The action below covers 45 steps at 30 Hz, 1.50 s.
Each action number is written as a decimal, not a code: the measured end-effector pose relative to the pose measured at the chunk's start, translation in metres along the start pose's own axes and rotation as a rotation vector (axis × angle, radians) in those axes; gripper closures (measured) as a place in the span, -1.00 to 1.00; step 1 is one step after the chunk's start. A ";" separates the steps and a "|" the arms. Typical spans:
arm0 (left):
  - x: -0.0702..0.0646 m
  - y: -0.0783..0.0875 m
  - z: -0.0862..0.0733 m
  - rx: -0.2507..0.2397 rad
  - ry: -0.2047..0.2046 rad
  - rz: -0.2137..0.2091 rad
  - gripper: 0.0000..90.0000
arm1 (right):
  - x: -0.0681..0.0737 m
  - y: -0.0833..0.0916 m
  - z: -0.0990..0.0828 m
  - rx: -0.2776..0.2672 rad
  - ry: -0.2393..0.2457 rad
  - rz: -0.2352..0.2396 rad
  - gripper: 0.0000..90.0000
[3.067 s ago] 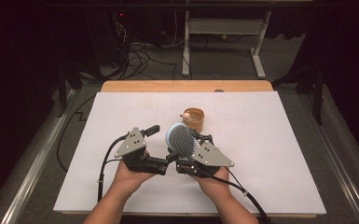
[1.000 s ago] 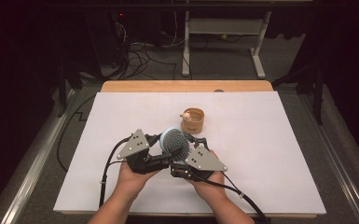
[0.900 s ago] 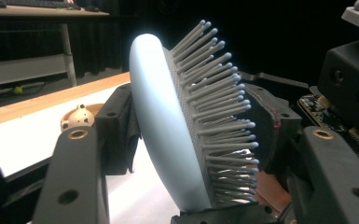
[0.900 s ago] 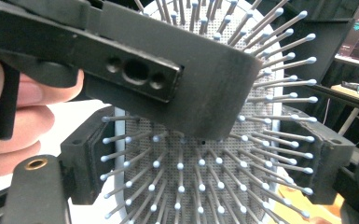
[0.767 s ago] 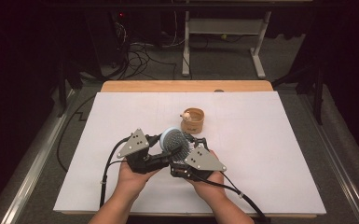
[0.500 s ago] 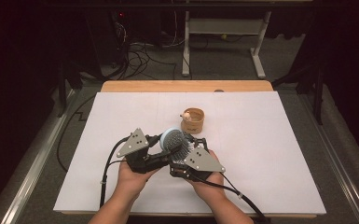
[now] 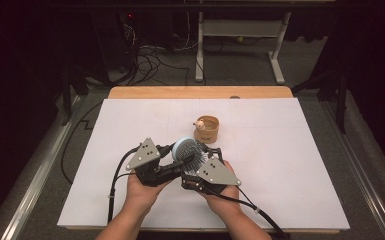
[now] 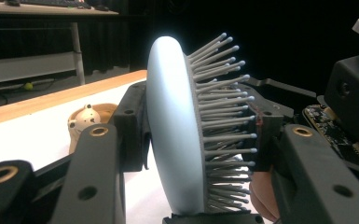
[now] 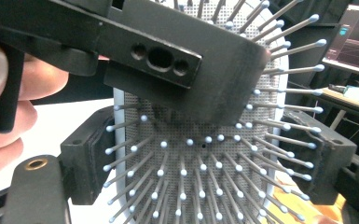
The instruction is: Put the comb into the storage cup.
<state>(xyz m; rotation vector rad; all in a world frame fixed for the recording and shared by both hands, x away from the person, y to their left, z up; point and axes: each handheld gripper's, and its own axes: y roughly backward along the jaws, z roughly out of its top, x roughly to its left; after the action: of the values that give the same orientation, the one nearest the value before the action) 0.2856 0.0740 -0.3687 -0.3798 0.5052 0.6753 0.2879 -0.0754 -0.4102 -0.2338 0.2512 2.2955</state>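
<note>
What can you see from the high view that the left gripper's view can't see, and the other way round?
The high view alone takes in the whole white table, both hands and the floor cables behind. The left gripper view alone shows the brush side-on: its smooth pale-blue back and its bristles pressed between the left gripper's pads. Both show the brush held by the two grippers and the little wooden cup with a small figure.

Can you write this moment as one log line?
left gripper: shut on hairbrush | right gripper: shut on hairbrush | wooden cup: on table, apart
</note>
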 end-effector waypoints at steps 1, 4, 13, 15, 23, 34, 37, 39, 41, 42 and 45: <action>0.000 0.000 0.000 0.001 0.001 0.000 0.17 | 0.000 0.000 0.000 -0.001 -0.001 0.000 -0.55; 0.001 0.000 0.000 0.003 0.000 0.003 0.18 | 0.001 0.000 0.000 0.004 -0.005 -0.004 -0.55; 0.001 0.000 0.001 -0.002 0.012 0.007 0.19 | 0.002 -0.001 0.001 0.009 -0.008 -0.009 -0.56; 0.001 0.000 0.001 -0.003 0.011 0.007 0.19 | 0.002 -0.001 0.001 0.014 -0.007 -0.009 -0.56; 0.003 0.002 0.004 -0.017 0.010 0.011 0.20 | -0.001 -0.005 -0.001 0.059 -0.031 0.037 -0.67; 0.005 0.006 0.010 -0.038 0.010 0.008 0.21 | -0.002 -0.011 -0.003 0.089 -0.067 0.075 -1.00; 0.006 0.008 0.012 -0.048 0.011 0.007 0.21 | -0.003 -0.010 -0.003 0.088 -0.075 0.089 -1.00; 0.006 0.009 0.013 -0.055 0.011 0.006 0.21 | -0.004 -0.009 -0.003 0.083 -0.073 0.089 -1.00; 0.006 0.009 0.014 -0.055 0.006 0.005 0.21 | -0.004 -0.008 -0.002 0.080 -0.076 0.091 -1.00; 0.006 0.010 0.014 -0.056 0.005 0.006 0.21 | -0.004 -0.008 -0.002 0.079 -0.076 0.090 -1.00; 0.006 0.011 0.016 -0.063 -0.004 0.005 0.21 | -0.005 -0.007 -0.002 0.078 -0.083 0.092 -1.00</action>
<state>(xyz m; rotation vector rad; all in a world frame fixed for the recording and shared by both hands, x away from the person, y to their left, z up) 0.2871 0.0927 -0.3606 -0.4363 0.4816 0.6981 0.2965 -0.0746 -0.4116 -0.0884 0.3139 2.3745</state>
